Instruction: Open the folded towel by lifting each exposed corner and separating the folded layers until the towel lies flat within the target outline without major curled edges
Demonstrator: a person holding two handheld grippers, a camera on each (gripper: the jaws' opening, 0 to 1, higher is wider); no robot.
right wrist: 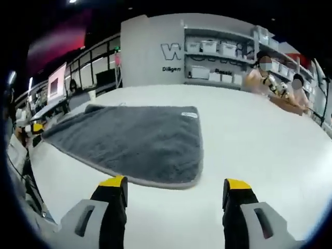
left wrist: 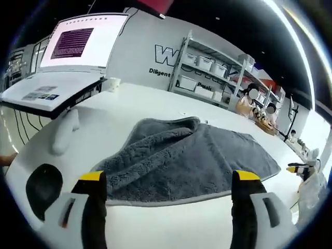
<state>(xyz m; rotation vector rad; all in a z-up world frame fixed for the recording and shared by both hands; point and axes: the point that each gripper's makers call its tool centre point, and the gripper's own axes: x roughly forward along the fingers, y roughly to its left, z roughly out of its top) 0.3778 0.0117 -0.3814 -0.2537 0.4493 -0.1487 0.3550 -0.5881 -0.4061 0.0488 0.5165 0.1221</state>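
grey towel [left wrist: 181,161] rumpled left view, flat [right wrist: 132,140] right view

Towel [left wrist: 187,161] on table [right wrist: 259,140], shelves [right wrist: 218,52] behind.

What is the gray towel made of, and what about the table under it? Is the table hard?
The gray towel looks like soft, fluffy cloth, maybe microfiber or terry: its surface is fuzzy and matte, it bunches into folds, and a paler stitched band runs along its edge. The table looks hard and smooth, probably white laminate or painted board, since it is flat with a faint sheen. The exact material is uncertain.
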